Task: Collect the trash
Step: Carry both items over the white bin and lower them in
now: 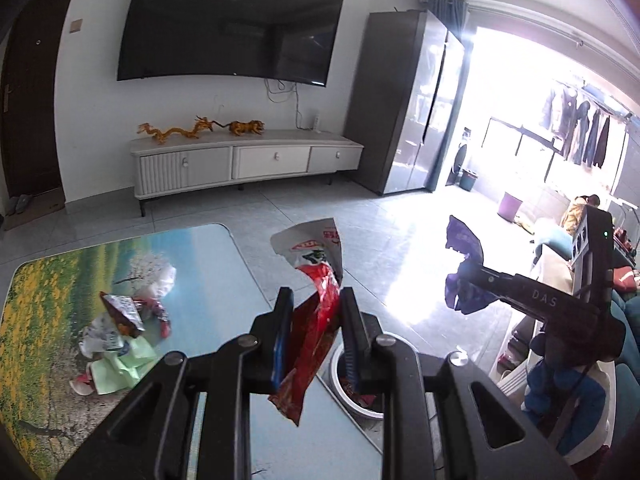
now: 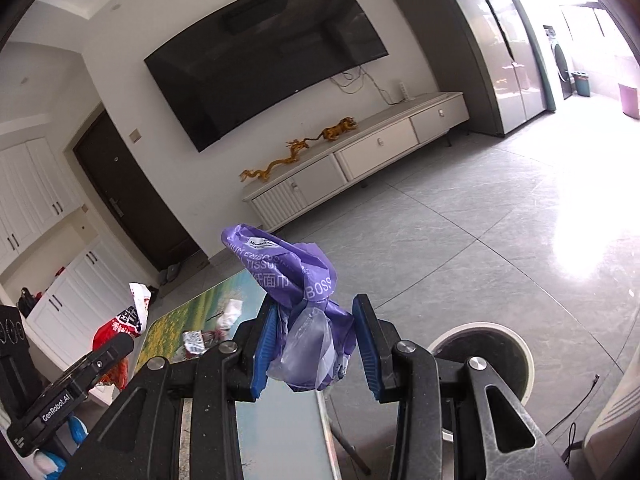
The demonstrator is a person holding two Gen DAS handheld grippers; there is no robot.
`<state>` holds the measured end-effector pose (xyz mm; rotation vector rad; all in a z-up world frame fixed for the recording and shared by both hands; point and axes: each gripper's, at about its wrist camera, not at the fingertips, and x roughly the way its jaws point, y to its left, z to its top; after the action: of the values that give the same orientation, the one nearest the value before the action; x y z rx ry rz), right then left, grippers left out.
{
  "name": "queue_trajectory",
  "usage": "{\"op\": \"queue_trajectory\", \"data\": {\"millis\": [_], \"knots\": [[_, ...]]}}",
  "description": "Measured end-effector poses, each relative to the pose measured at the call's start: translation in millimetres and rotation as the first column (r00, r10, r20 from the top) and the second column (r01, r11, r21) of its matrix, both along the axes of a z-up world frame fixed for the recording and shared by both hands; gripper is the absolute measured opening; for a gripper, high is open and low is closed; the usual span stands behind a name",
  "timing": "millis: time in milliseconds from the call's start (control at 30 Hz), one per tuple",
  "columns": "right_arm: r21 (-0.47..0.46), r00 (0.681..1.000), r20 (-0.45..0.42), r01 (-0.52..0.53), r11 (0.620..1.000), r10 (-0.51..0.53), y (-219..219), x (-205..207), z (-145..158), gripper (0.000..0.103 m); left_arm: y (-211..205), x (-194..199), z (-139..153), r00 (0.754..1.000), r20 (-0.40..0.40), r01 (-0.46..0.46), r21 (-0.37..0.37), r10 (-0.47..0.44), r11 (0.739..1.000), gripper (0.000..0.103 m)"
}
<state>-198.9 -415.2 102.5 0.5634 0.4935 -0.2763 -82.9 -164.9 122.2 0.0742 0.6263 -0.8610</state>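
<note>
A: Why is the left gripper point(image 1: 316, 320) lifted past the table's point(image 1: 208, 264) right edge?

B: Likely to carry its catch to the round white bin point(image 1: 360, 394) at five o'clock on the floor. Its jaws pinch a crinkled red-and-white foil snack wrapper point(image 1: 316, 300), which sticks up toward twelve o'clock and hangs limp below.

A: And the leftover litter?

B: A heap of crumpled wrappers and pale green paper point(image 1: 120, 332) lies on the table at nine o'clock.

A: The right gripper point(image 2: 316, 340)?

B: Pressed onto a scrunched purple plastic tissue pack point(image 2: 300, 292), glossy and printed, the bin at four o'clock.
</note>
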Motion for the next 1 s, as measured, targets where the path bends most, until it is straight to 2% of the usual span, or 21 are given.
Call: {"op": "queue_trajectory", "data": {"millis": [233,433,800,933,1000], "knots": [[0.096,0.988,-0.099,0.130,0.987,-0.121,-69.3,-12.7,-54.7,0.035,-94.2,-5.1,-44.6,0.989,-0.094,0.119,0.081,-0.111,0.990,0.022],[0.163,0.969,-0.190,0.189,0.968,-0.158,-100.5,-12.7,-102.3,0.035,-153.9,3.4,-88.8,0.969,-0.191,0.185,0.127,-0.159,0.975,0.022],[0.220,0.938,-0.292,0.258,0.941,-0.189,-126.9,-13.8,-152.3,0.038,-212.1,18.8,-143.1,0.937,-0.282,0.260,0.178,-0.204,0.949,0.023],[0.234,0.924,-0.320,0.291,0.928,-0.209,-137.6,-13.7,-162.5,0.042,-227.6,19.3,-154.2,0.926,-0.304,0.286,0.181,-0.223,0.941,0.023],[0.229,0.914,-0.337,0.313,0.922,-0.226,-141.5,-14.7,-166.2,0.048,-234.2,21.6,-158.8,0.916,-0.326,0.300,0.175,-0.232,0.938,0.023]]}}
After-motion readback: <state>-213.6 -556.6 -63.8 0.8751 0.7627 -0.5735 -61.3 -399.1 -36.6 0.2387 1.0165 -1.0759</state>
